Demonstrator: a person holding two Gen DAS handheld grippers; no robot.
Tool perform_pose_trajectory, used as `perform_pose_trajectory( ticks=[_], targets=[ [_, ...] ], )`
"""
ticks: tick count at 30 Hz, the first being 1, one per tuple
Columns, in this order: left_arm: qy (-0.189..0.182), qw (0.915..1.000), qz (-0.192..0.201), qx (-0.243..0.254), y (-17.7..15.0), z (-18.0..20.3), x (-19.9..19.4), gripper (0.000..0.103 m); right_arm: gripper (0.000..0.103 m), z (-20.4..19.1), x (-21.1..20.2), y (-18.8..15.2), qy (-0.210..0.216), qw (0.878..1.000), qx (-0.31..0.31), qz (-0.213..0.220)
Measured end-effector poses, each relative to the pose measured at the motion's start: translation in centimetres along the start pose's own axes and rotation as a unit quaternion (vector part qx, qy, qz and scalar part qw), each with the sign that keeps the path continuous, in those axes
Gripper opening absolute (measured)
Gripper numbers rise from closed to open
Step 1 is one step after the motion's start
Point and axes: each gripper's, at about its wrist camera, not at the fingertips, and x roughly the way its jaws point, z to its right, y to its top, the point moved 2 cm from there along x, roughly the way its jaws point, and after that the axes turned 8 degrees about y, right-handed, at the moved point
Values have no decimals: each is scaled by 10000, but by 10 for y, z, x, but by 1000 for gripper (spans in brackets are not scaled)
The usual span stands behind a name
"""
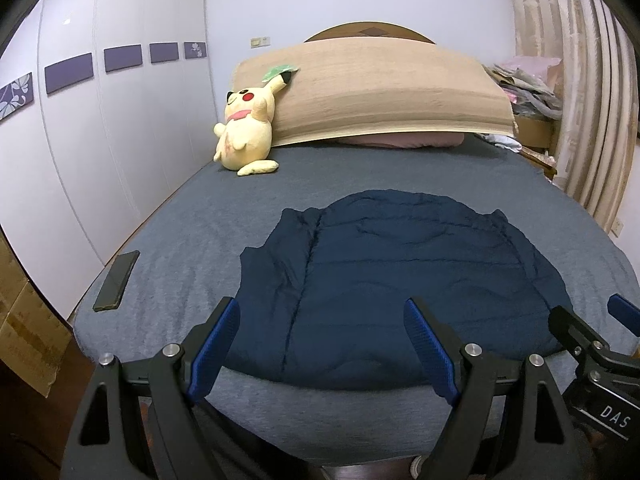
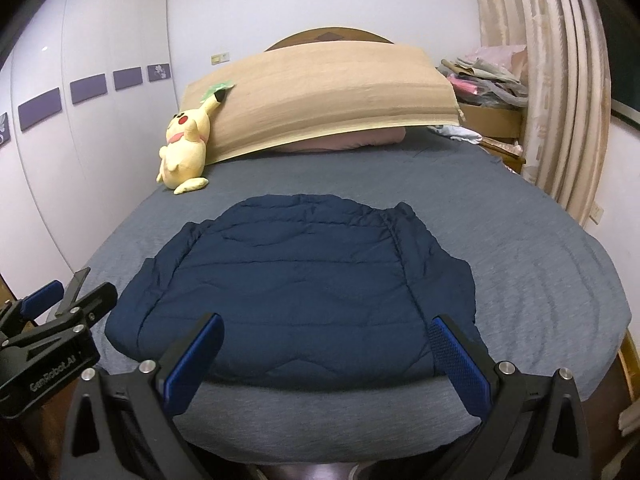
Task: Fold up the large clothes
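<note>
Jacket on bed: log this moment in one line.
jacket: flat on bed | left gripper: open, empty | right gripper: open, empty

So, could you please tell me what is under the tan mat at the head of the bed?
A pink pillow peeks out under the mat; most of it and the headboard's lower part are covered.

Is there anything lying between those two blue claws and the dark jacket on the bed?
Nothing visible. Both the left gripper and right gripper hang open just short of the navy jacket, with only bare grey bedsheet between.
</note>
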Motion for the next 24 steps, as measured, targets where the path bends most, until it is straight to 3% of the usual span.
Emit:
perform_pose_trajectory(
  ticks=[24],
  targets=[
    [-30,10000,78,3,1,-1,-3,87,103,-2,0,1,-58,10000,-51,15]
  ],
)
